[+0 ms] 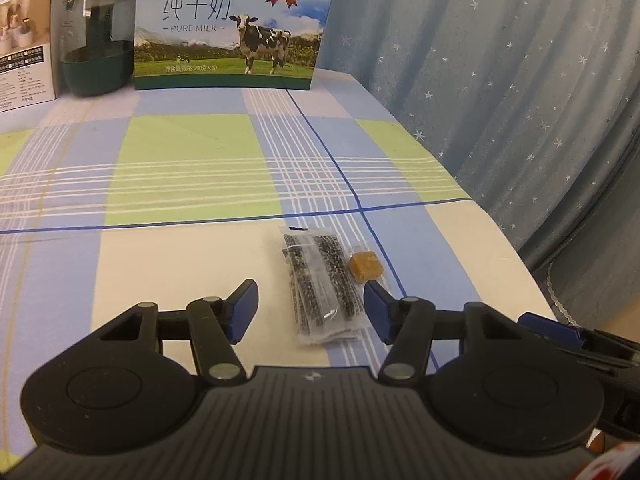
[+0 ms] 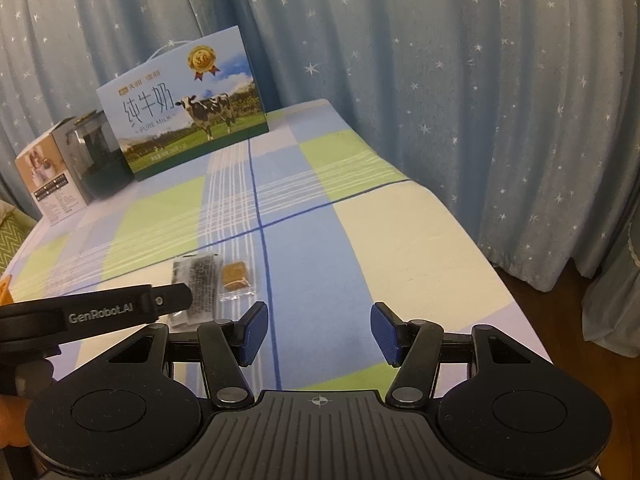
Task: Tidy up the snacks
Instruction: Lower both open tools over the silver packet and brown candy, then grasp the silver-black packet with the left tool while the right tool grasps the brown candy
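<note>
Snacks (image 1: 324,284) — two packets, one sesame, one amber — between left claw (image 1: 310,312) spread; right claw (image 2: 318,334) apart.

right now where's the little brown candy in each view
Left wrist view: the brown candy lies right of centre, just right of the sesame bar packet, above the gripper's right finger.
Right wrist view: the candy lies left of centre, right of the same packet.
Shared landmark: the pure milk box at the far end.
</note>
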`<state>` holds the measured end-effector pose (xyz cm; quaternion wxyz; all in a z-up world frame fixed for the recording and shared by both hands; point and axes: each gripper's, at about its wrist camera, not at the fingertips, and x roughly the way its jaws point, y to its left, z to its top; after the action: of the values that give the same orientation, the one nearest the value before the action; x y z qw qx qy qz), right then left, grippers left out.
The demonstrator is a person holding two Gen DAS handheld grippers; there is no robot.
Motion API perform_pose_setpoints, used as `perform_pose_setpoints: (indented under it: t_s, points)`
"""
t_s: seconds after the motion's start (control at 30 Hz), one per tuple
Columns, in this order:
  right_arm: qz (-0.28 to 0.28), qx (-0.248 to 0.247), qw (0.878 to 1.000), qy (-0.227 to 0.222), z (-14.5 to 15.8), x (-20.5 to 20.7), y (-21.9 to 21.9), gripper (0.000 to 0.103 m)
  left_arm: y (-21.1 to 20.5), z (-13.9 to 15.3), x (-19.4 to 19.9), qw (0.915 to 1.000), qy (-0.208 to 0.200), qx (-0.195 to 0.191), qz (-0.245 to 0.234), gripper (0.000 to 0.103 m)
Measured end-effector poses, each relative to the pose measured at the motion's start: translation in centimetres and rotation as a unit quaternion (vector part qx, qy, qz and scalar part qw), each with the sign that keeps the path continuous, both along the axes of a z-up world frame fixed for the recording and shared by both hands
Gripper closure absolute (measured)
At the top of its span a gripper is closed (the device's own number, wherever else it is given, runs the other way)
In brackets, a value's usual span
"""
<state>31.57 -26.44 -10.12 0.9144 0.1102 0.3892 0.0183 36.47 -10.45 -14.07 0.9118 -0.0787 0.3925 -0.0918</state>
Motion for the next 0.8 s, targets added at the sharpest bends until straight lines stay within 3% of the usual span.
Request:
perform_pose_setpoints:
  t_s: [0.13, 0.37, 0.57, 0.8]
  points:
    - [0.002, -0.005, 1.0, 0.001, -0.7, 0.8, -0.2, 0.046, -0.5, -0.6, 0.9, 1.0, 0.002, 0.0, -0.003, 0.049]
    - [0.012, -0.008, 1.0, 0.004, -1.3, 2.1, -0.2, 0.046, -0.2, -0.9, 0.8, 0.9998, -0.004, 0.015, -0.014, 0.07]
    - [0.047, -0.008, 0.999, -0.002, -2.0, 3.6, 2.0, 0.046, 2.6, -0.7, -1.2, 0.9993, -0.005, 0.037, 0.004, 0.071]
    - [0.103, -0.025, 0.994, -0.018, -3.1, 5.8, 6.1, 0.046, 4.9, -0.6, -2.3, 0.9988, -0.004, 0.032, 0.036, 0.069]
